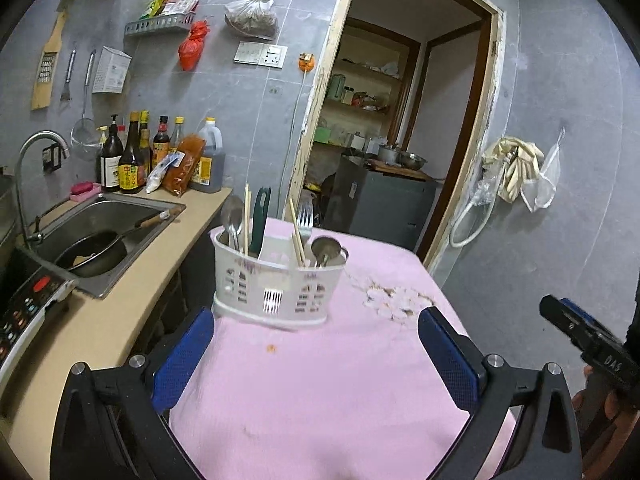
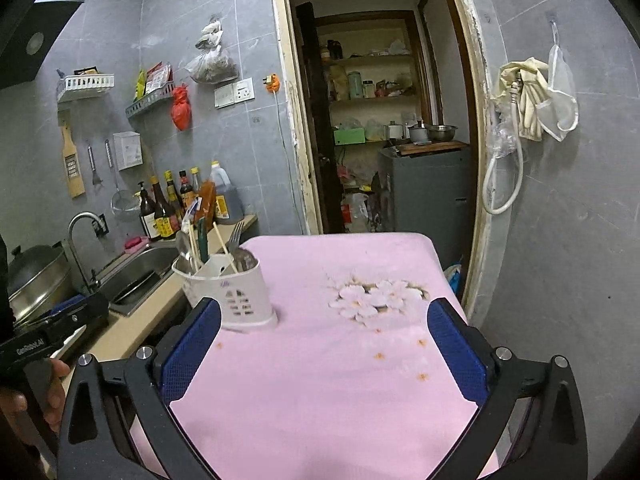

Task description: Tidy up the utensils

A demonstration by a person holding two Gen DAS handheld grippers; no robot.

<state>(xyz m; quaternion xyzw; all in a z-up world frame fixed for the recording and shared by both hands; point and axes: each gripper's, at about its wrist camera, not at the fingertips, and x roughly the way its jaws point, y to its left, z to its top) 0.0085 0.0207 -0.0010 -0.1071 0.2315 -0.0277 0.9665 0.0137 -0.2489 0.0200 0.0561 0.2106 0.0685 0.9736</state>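
Both the left tool (image 1: 316, 332) and the right tool (image 2: 324, 326) stand wide apart with nothing between their pads. The white utensil caddy (image 1: 274, 280) stands upright on the pink-clothed desk (image 1: 320, 380) near its sink-side edge, holding spoons (image 1: 232, 216), chopsticks (image 1: 297, 232), a fork (image 1: 306, 216) and a green-handled utensil (image 1: 260, 216).

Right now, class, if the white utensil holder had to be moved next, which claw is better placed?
Probably the left claw: the white utensil holder sits nearly centred between its open fingers. From the right claw, it lies off left.
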